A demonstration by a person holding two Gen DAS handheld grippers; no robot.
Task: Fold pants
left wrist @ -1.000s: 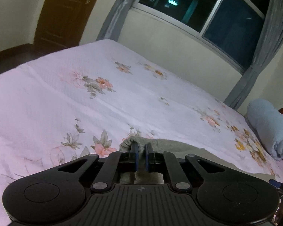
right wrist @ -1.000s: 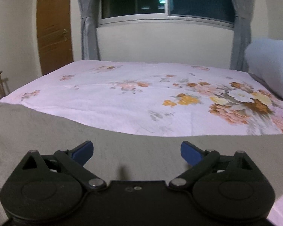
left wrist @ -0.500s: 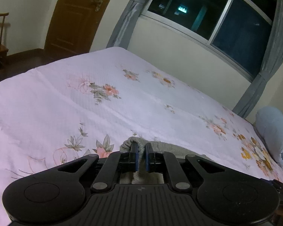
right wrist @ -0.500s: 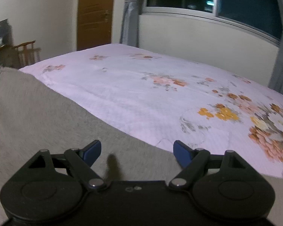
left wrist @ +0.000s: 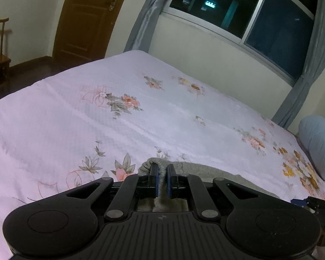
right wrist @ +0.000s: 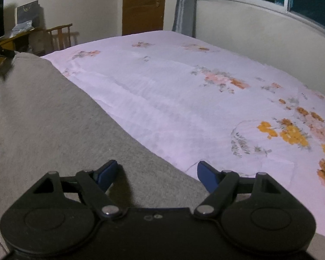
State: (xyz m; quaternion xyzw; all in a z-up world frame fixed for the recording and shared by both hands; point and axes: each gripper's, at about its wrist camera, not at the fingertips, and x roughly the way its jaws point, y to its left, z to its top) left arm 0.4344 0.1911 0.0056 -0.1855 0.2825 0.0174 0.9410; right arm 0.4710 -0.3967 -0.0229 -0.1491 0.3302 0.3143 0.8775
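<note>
The grey pants (right wrist: 54,117) lie on the floral bedspread (right wrist: 184,99), filling the left and lower part of the right wrist view. My right gripper (right wrist: 157,172) hovers over their far edge with its jaws closing; grey cloth lies under and between the blue fingertips (right wrist: 107,172), and the pads are not pressing on it. In the left wrist view my left gripper (left wrist: 161,178) is shut on a bunched corner of the pants (left wrist: 205,170), with a ridge of cloth pinched between the pads. The right gripper's tip (left wrist: 303,201) shows at the lower right edge there.
A rolled light-blue blanket (left wrist: 318,145) lies at the bed's right end. A wooden chair (right wrist: 61,35) and a cluttered desk (right wrist: 15,38) stand past the bed's left side, near a brown door (right wrist: 144,4). A curtained window (left wrist: 238,8) runs behind the bed.
The right wrist view has swung left and tilted down; the pants now fill its left side, and its jaws have narrowed. The left gripper keeps its pinch, tilted slightly so more of the room shows.
</note>
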